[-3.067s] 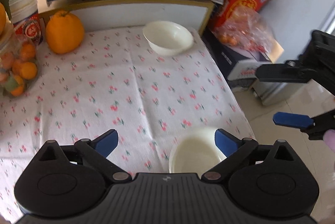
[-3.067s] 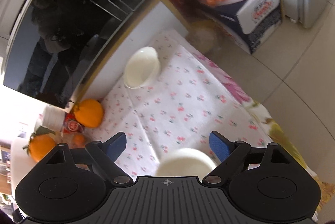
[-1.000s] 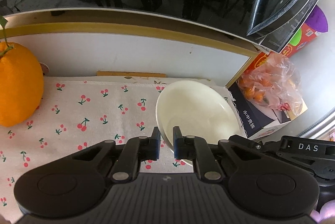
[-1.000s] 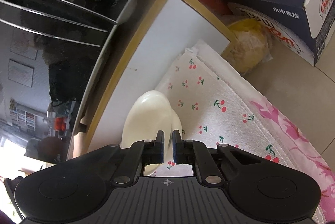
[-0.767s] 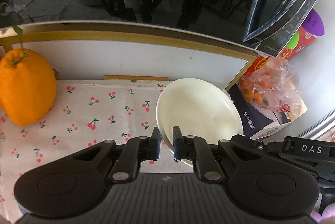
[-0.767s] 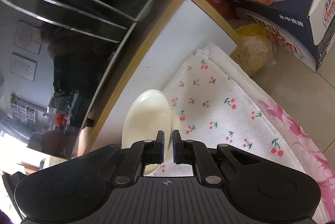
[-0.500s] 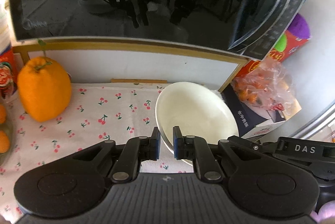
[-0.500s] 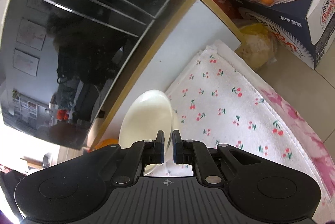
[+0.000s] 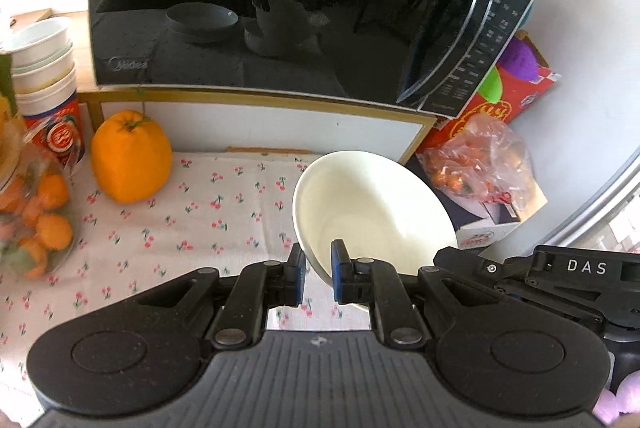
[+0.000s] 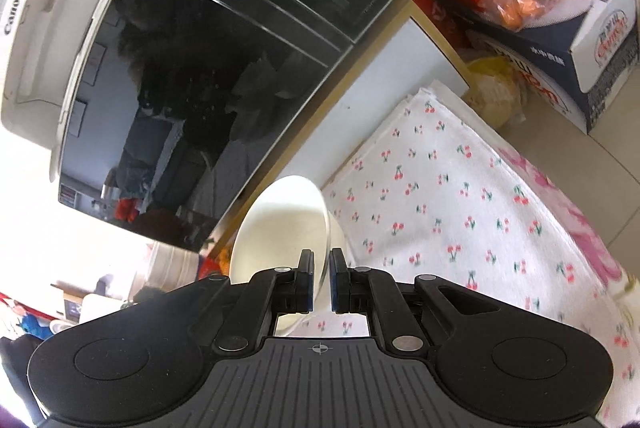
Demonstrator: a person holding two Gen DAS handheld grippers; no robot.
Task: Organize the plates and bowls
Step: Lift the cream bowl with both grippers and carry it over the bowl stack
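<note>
A white bowl (image 9: 374,210) is held up off the cherry-print tablecloth (image 9: 192,224), tilted. My left gripper (image 9: 318,270) is shut on the bowl's near-left rim. My right gripper (image 10: 321,282) is shut on the rim of the same white bowl (image 10: 276,228), which it sees nearly edge-on. The right gripper's black body shows at the lower right of the left wrist view (image 9: 560,280). The second bowl seen earlier is out of view.
A black microwave (image 9: 280,0) sits on a white shelf just behind the table. A large orange (image 9: 130,156), stacked paper cups (image 9: 44,68) and a bag of small oranges (image 9: 32,216) stand at the left. Boxes with bagged fruit (image 9: 480,164) sit off the table's right edge.
Both grippers, shut on the bowl, have lifted it and pulled it back from the shelf; more of the microwave and table now show.
</note>
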